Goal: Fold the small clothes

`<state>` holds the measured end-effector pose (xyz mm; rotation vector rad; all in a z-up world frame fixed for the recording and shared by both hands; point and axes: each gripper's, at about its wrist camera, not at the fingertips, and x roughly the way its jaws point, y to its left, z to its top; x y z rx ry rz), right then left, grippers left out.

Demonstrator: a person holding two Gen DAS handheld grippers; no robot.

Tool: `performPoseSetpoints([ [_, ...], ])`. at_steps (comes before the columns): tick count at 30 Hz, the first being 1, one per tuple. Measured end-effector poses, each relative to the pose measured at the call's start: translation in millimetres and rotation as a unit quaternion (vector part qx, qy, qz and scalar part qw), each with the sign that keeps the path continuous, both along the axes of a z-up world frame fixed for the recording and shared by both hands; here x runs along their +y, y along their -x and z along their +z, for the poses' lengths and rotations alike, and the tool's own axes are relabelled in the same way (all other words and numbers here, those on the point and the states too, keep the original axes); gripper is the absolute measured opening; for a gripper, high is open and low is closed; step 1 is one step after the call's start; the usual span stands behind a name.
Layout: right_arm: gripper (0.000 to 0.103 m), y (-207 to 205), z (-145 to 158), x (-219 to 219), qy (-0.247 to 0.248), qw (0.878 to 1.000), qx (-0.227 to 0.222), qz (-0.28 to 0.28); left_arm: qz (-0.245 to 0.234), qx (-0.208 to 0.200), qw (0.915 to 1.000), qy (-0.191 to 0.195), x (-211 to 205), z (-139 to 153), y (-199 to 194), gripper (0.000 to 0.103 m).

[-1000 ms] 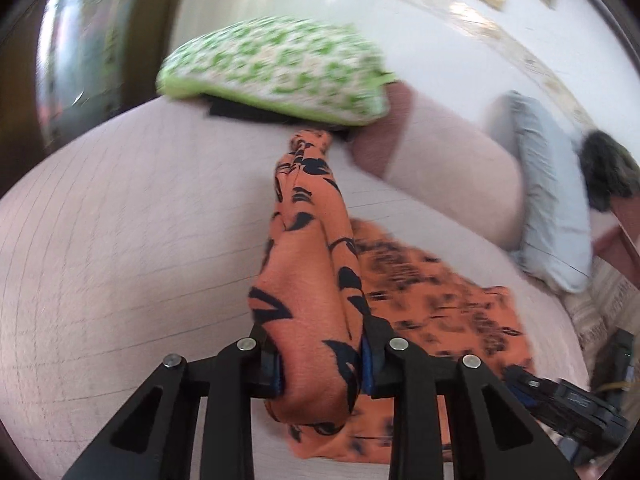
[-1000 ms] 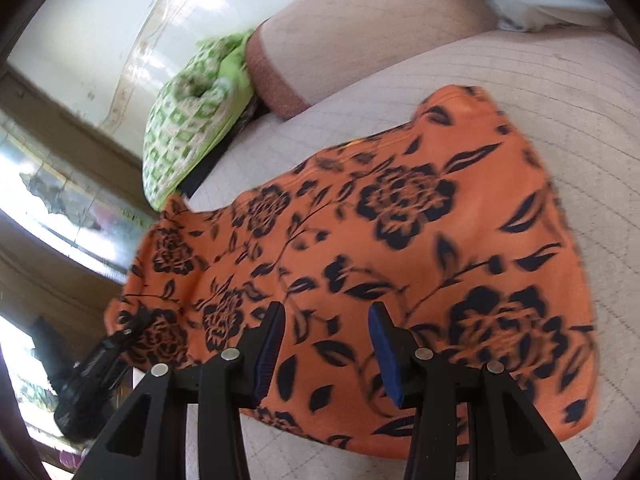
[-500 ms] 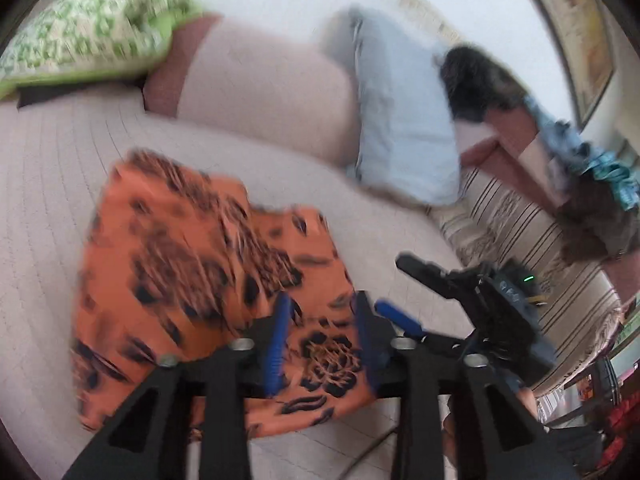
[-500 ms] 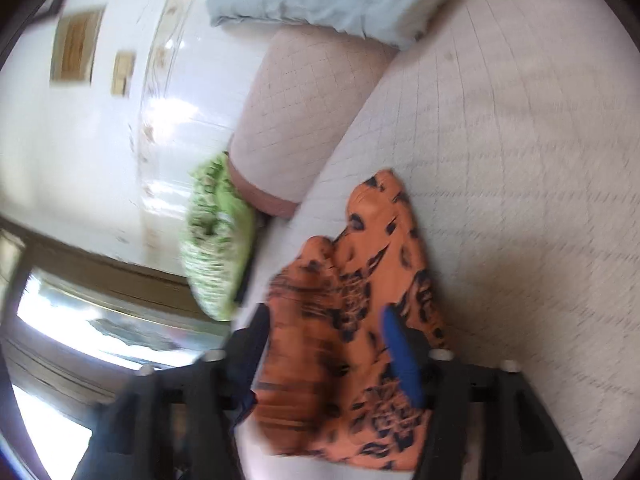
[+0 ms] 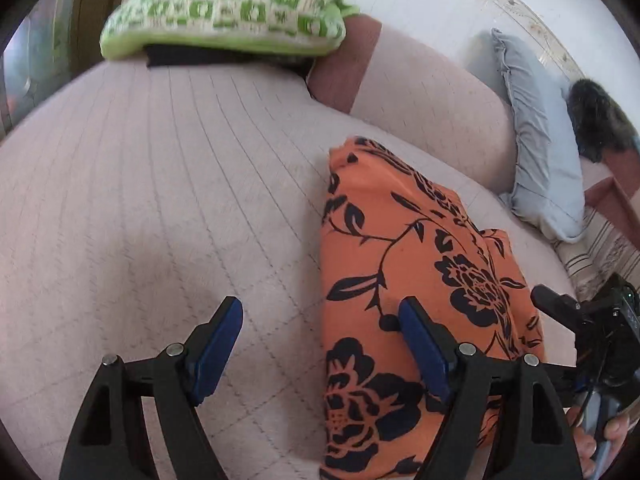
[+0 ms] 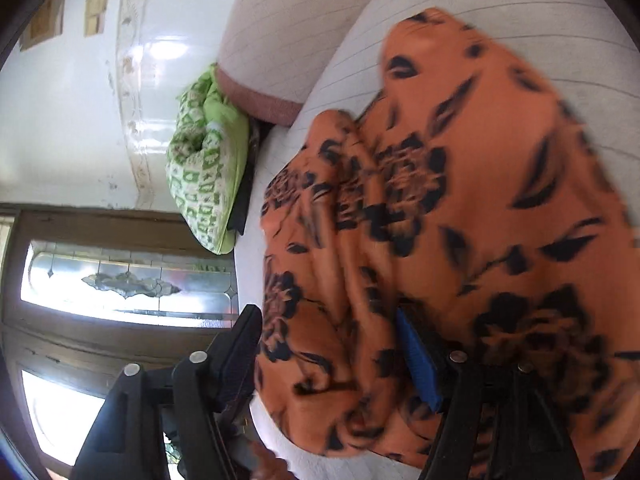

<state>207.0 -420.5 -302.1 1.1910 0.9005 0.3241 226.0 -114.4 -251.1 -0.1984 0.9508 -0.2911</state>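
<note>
On the right half of the left wrist view lies one orange cloth with black flowers [image 5: 404,264], soft and folded into a long shape, flat on a pale pink quilted bed cover [image 5: 160,200] with stitched lines. The left gripper [image 5: 320,344] has just been opening; its two blue-padded fingers stand wide apart, the left one over bare cover and the right one over the cloth's edge, squeezing nothing. At the top of that view sits one puffy green and white checked pillow [image 5: 228,4], with one pink bolster [image 5: 432,116] and one grey-blue frilly pillow [image 5: 540,152] to its right. At the right edge the right gripper [image 5: 592,328] shows as a dark shape. In the right wrist view the same cloth [image 6: 460,200] looks blurry and bunched, and a rumpled fold sits between the right gripper's [image 6: 332,340] spread fingers, which do not look pressed on it.
</note>
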Motion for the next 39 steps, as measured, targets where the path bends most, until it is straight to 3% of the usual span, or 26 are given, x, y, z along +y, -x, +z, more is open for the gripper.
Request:
performPoseSetpoints([
  [3, 0.071, -6, 13, 25, 0.066, 0.998, -0.018, 0.016, -0.012, -0.011, 0.9998, -0.014, -7, 3, 0, 0.081],
  [4, 0.067, -5, 19, 30, 0.098, 0.995, -0.022, 0.022, -0.020, -0.017, 0.9993, -0.028, -11, 3, 1, 0.081],
  [5, 0.060, -5, 24, 38, 0.130, 0.991, -0.026, 0.030, -0.023, -0.020, 0.9990, -0.034, -14, 2, 0, 0.081],
  [6, 0.042, -4, 28, 42, 0.150, 0.987, -0.029, 0.040, -0.027, -0.021, 0.9989, -0.032, -16, 2, 0, 0.081],
  [7, 0.032, -1, 34, 46, 0.169, 0.984, -0.034, 0.046, -0.032, -0.017, 0.9990, -0.027, -17, 2, 1, 0.081],
  [9, 0.022, 7, 45, 47, 0.197, 0.978, -0.046, 0.041, -0.037, -0.014, 0.9992, -0.011, -20, 4, 2, 0.081],
  [13, 0.018, 40, 80, 31, 0.248, 0.964, -0.100, -0.010, -0.057, -0.030, 0.9978, 0.020, -27, 14, 9, 0.081],
  [15, 0.018, 58, 94, 16, 0.276, 0.954, -0.112, -0.038, -0.071, -0.045, 0.9963, 0.017, -35, 19, 17, 0.081],
  [19, 0.018, 79, 88, -11, 0.330, 0.938, -0.072, -0.075, -0.097, -0.026, 0.9949, -0.009, -56, 8, 19, 0.081],
  [21, 0.018, 78, 65, -30, 0.318, 0.945, -0.013, -0.075, -0.107, -0.003, 0.9941, -0.017, -64, -3, 19, 0.081],
  [23, 0.018, 70, 32, -46, 0.266, 0.961, 0.056, -0.047, -0.111, 0.010, 0.9935, -0.025, -71, -11, 17, 0.081],
  [25, 0.023, 69, 20, -58, 0.206, 0.975, 0.069, -0.051, -0.109, 0.011, 0.9936, -0.027, -73, -14, 17, 0.081],
  [27, 0.025, 69, 20, -74, 0.149, 0.985, 0.063, -0.055, -0.106, 0.012, 0.9941, -0.022, -71, -14, 15, 0.081],
  [29, 0.030, 66, 26, -90, 0.130, 0.987, 0.039, -0.081, -0.108, 0.010, 0.9938, -0.024, -73, -14, 13, 0.082],
  [30, 0.046, 65, 28, -95, 0.136, 0.986, 0.029, -0.095, -0.108, 0.007, 0.9936, -0.029, -74, -15, 14, 0.083],
  [31, 0.073, 65, 30, -101, 0.142, 0.984, 0.020, -0.108, -0.109, 0.006, 0.9935, -0.033, -74, -15, 15, 0.083],
  [32, 0.079, 62, 32, -106, 0.146, 0.981, 0.007, -0.124, -0.109, 0.008, 0.9935, -0.031, -74, -16, 14, 0.083],
  [34, 0.080, 51, 30, -118, 0.127, 0.984, -0.014, -0.123, -0.110, 0.012, 0.9935, -0.028, -74, -20, 14, 0.084],
  [39, 0.080, -3, 7, -135, 0.021, 0.993, -0.059, -0.101, -0.115, 0.022, 0.9930, -0.019, -65, -27, 9, 0.091],
])
